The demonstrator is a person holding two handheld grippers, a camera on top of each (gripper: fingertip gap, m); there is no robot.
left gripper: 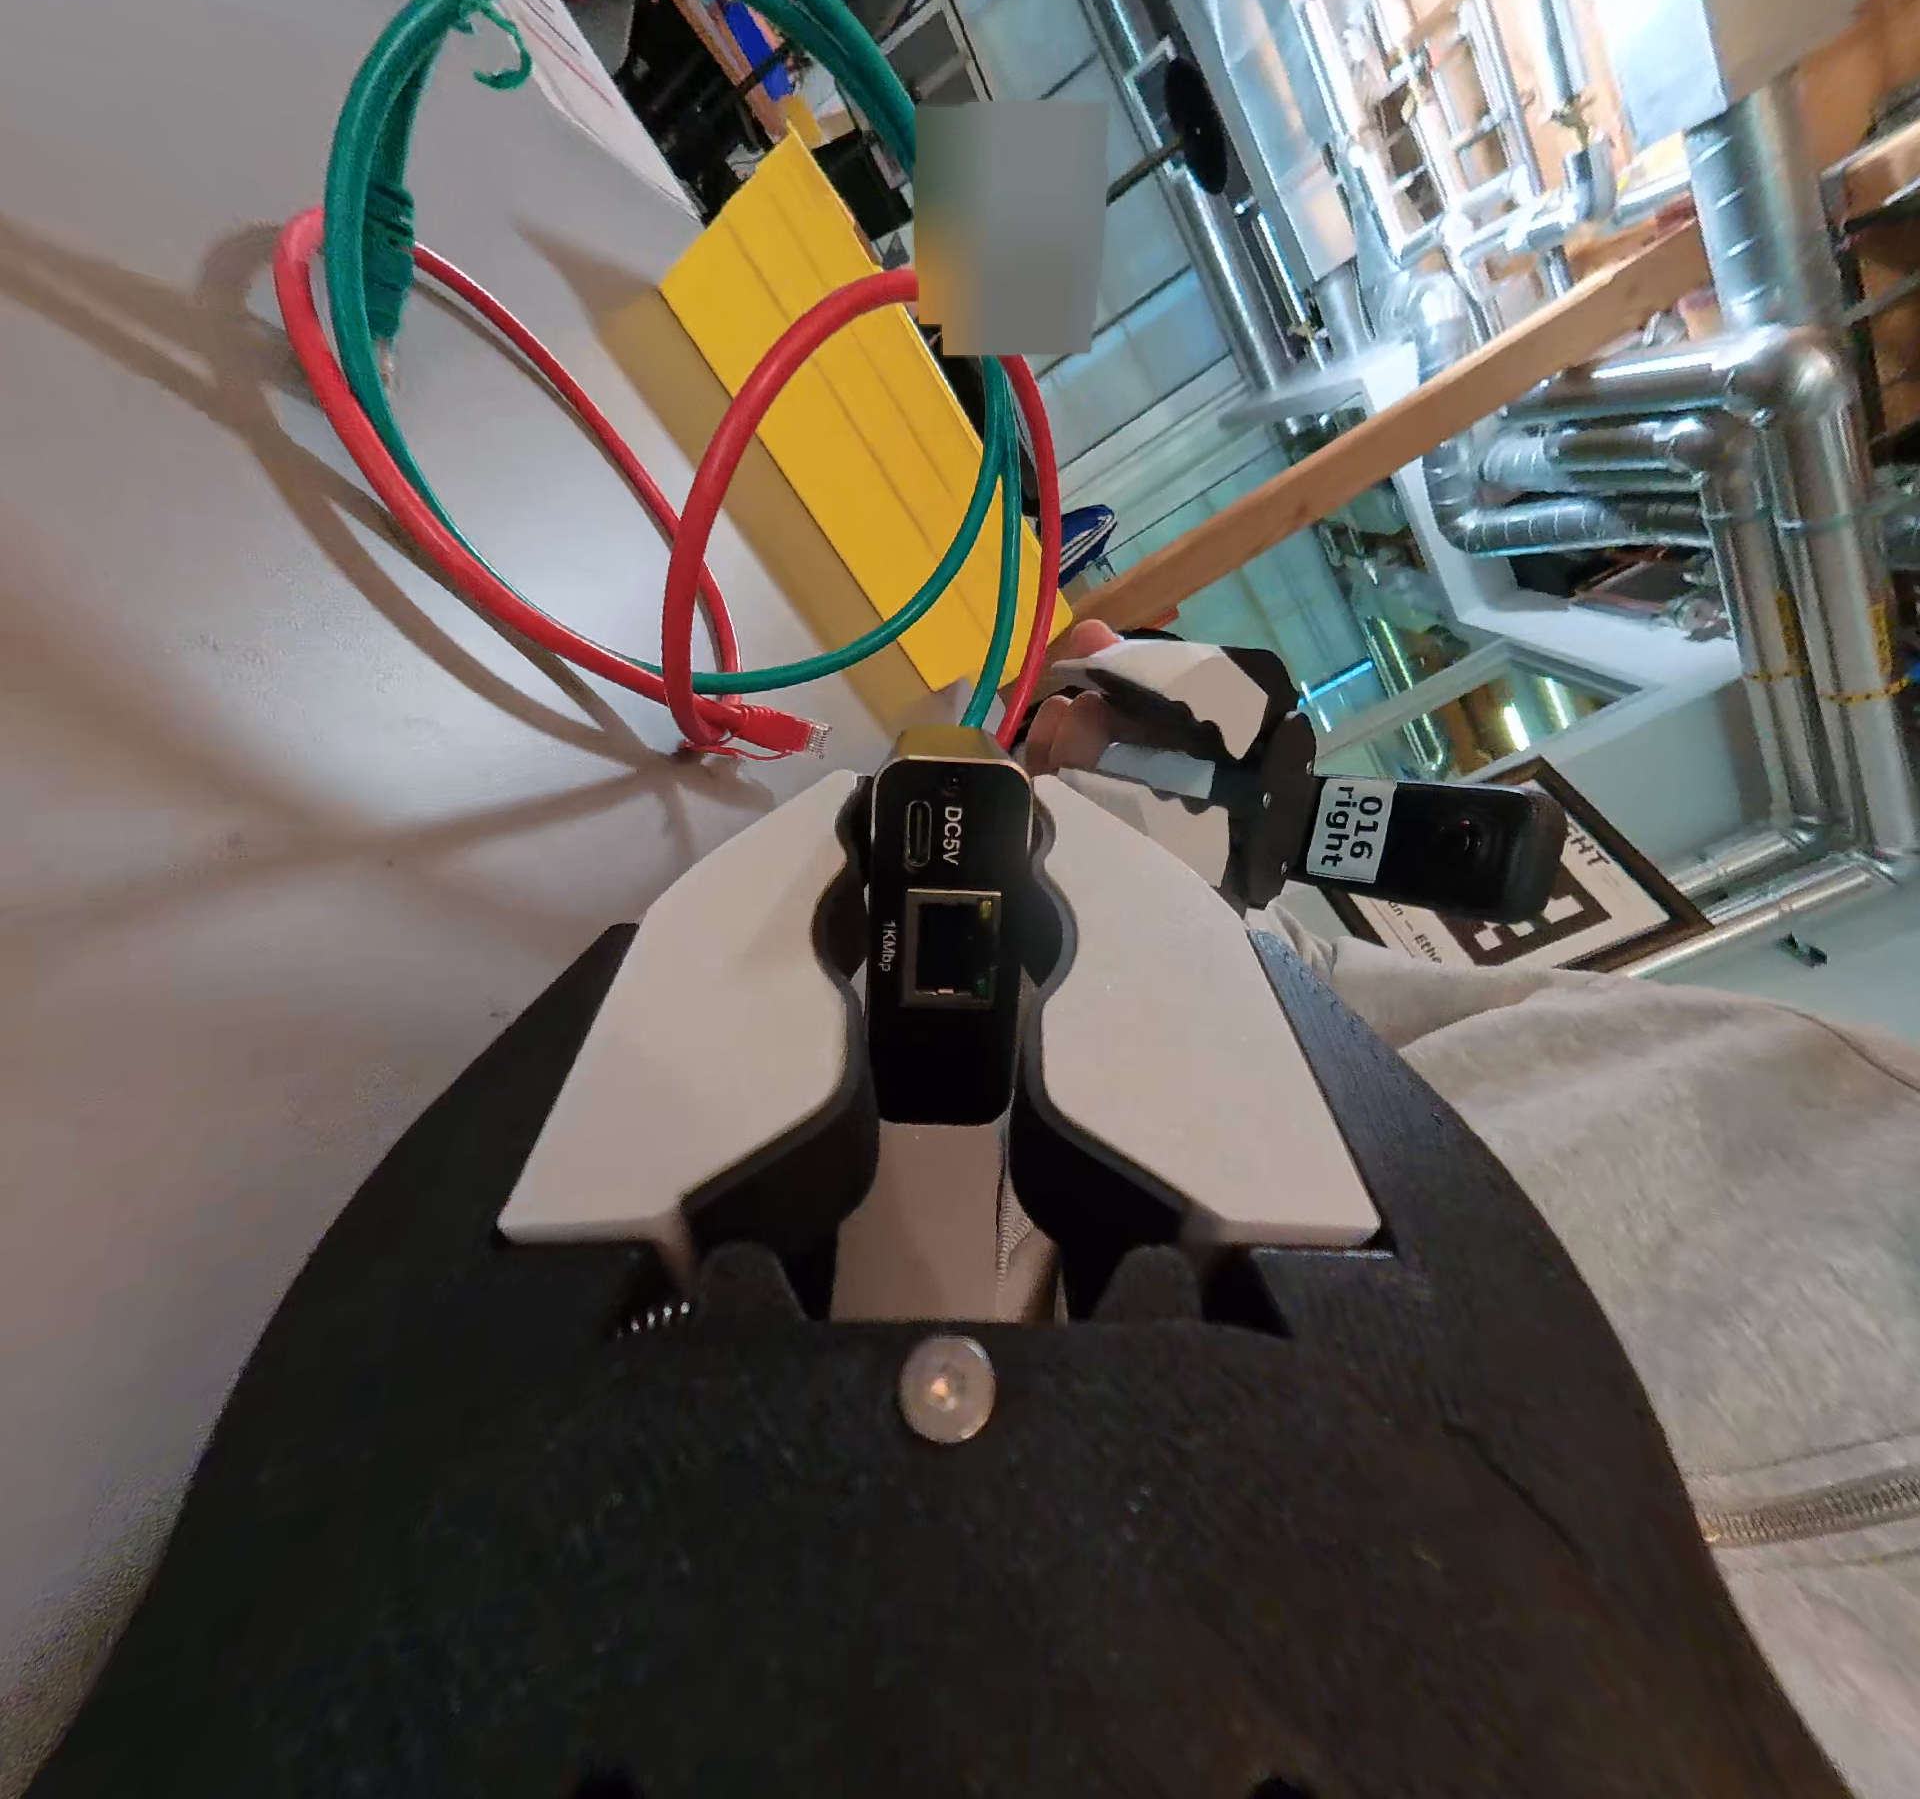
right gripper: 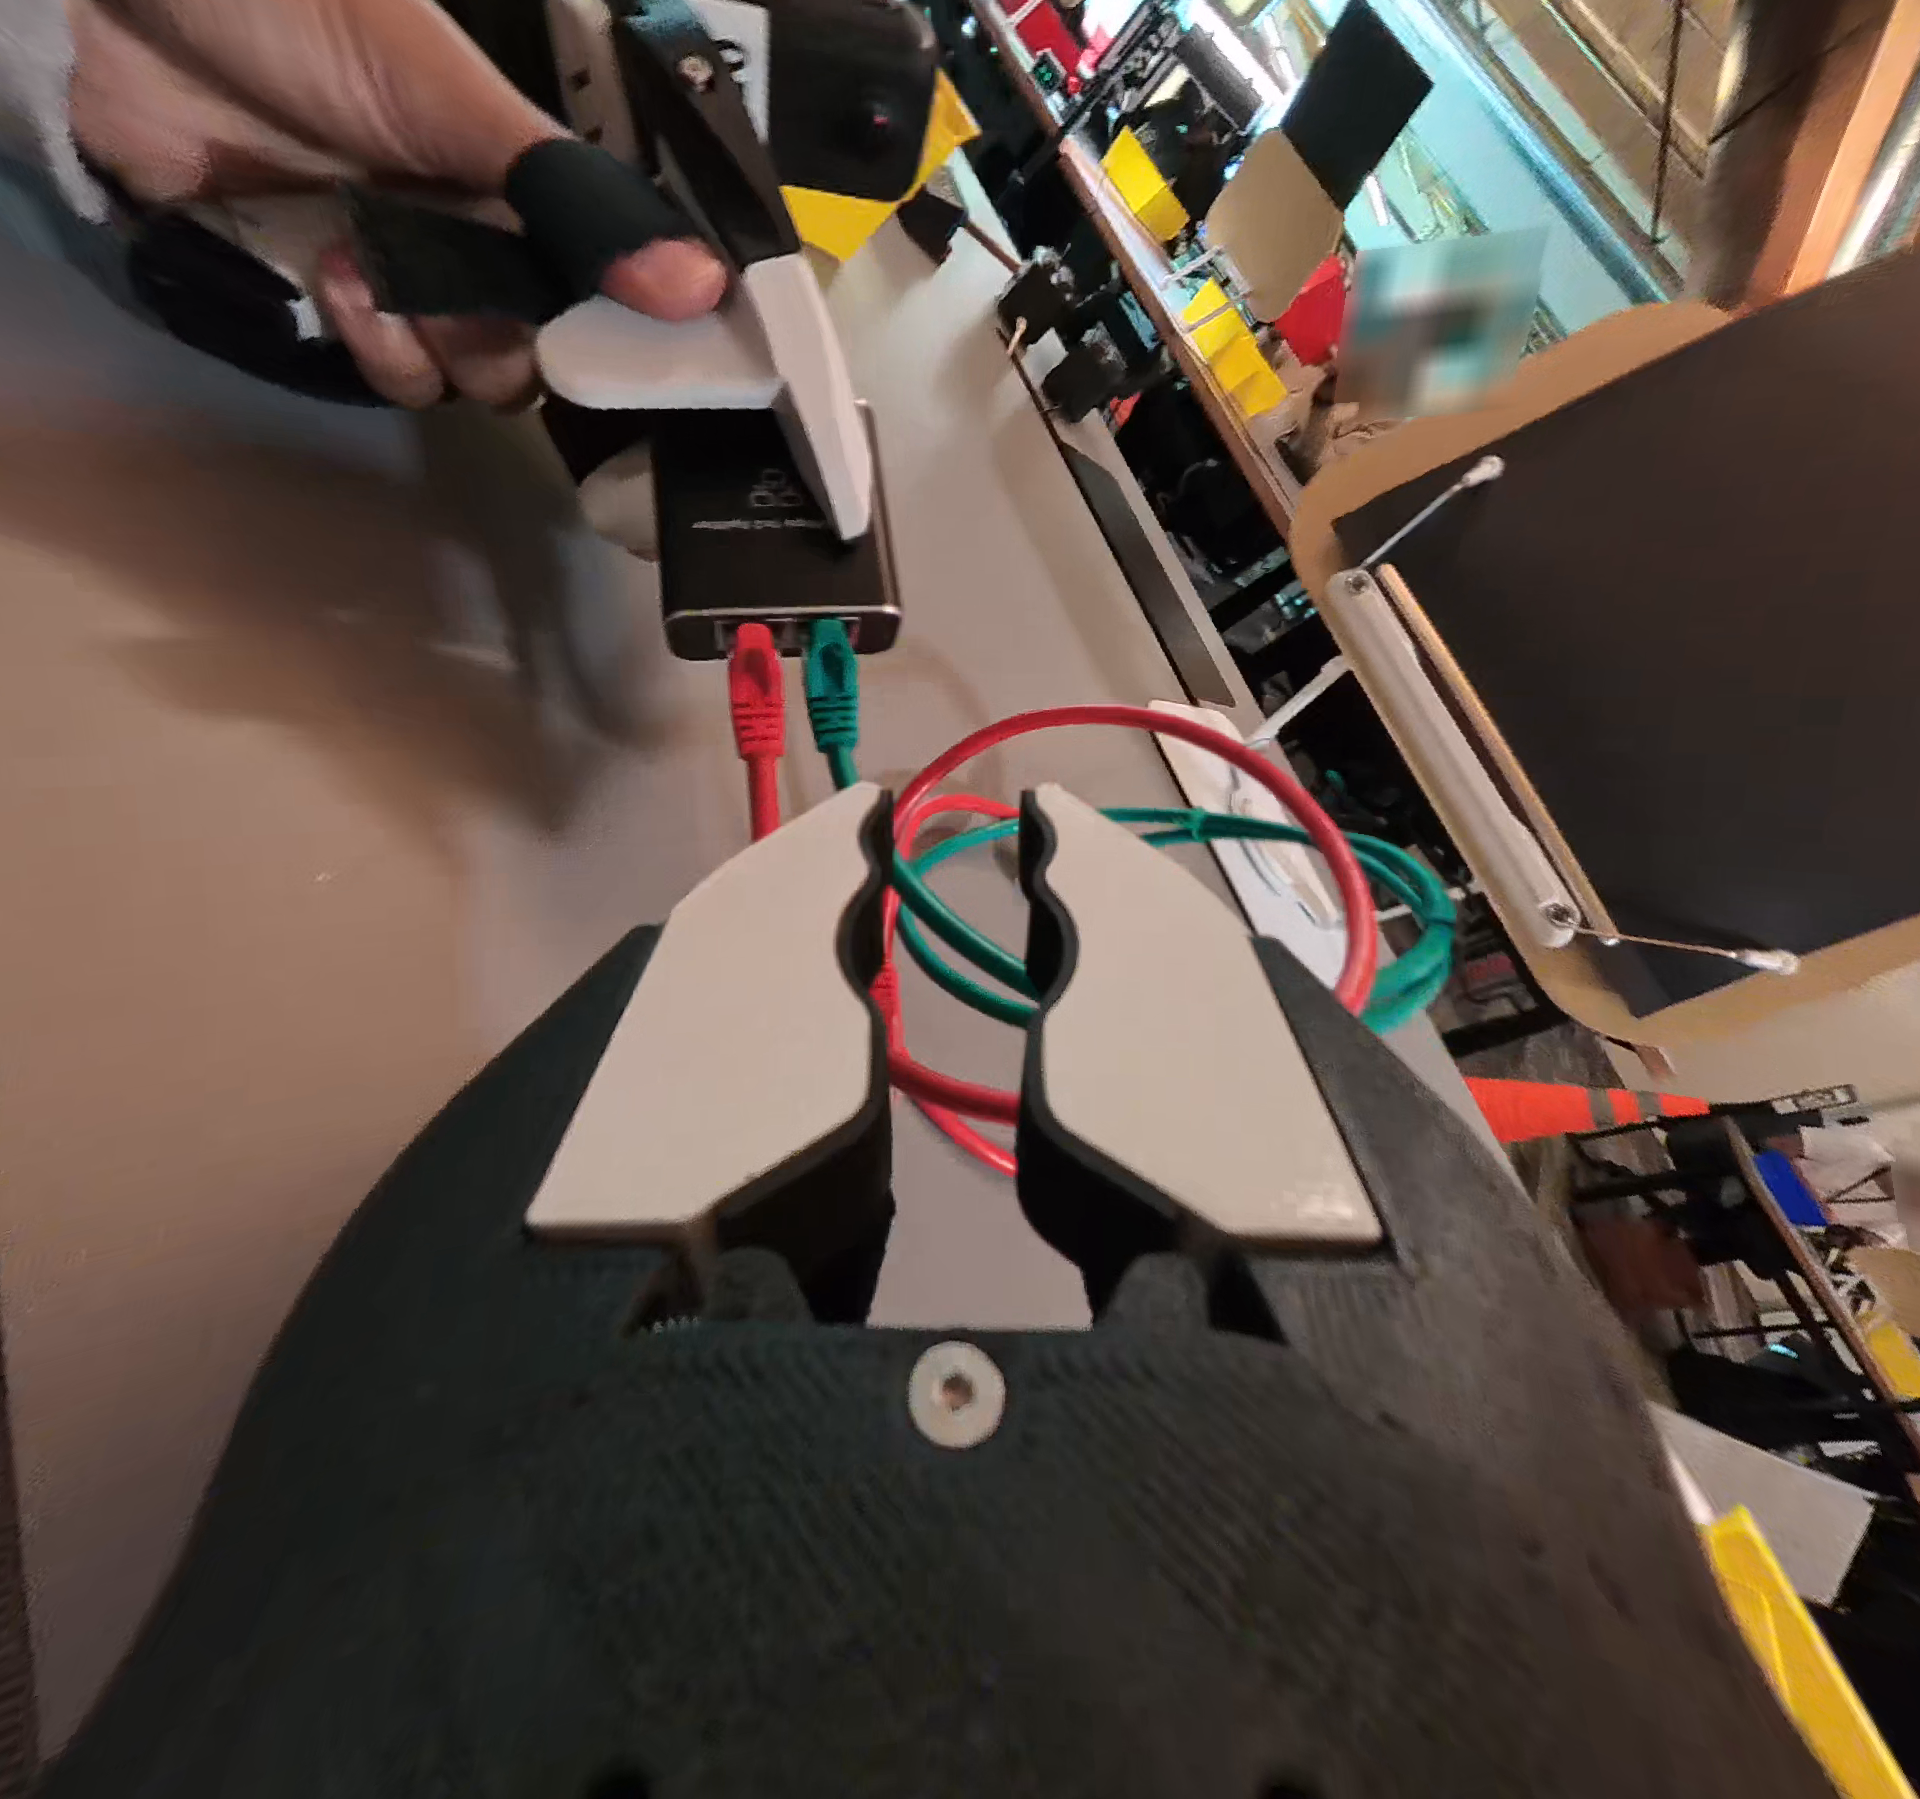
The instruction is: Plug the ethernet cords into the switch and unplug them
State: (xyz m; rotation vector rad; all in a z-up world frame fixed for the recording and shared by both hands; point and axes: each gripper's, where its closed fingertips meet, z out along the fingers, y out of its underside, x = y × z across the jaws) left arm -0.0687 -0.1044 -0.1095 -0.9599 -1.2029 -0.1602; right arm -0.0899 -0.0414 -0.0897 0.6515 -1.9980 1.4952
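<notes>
My left gripper [left gripper: 945,793] is shut on the small black switch [left gripper: 948,949] and holds it above the white table; it also shows in the right wrist view [right gripper: 774,565]. A red cord [right gripper: 756,689] and a green cord [right gripper: 831,684] are both plugged into the switch's far ports. Their loops trail over the table, red [left gripper: 499,586] and green [left gripper: 358,191]. The red cord's free plug [left gripper: 792,733] lies on the table. My right gripper [right gripper: 954,799] is open and empty, just short of the two plugs, with cord loops seen between its fingers.
A yellow bin [left gripper: 831,440] stands on the table [left gripper: 208,814] behind the cords. A person's hand [right gripper: 312,139] holds the left gripper. A cardboard-edged black panel [right gripper: 1662,658] stands to the right. Shelves and chairs crowd the background.
</notes>
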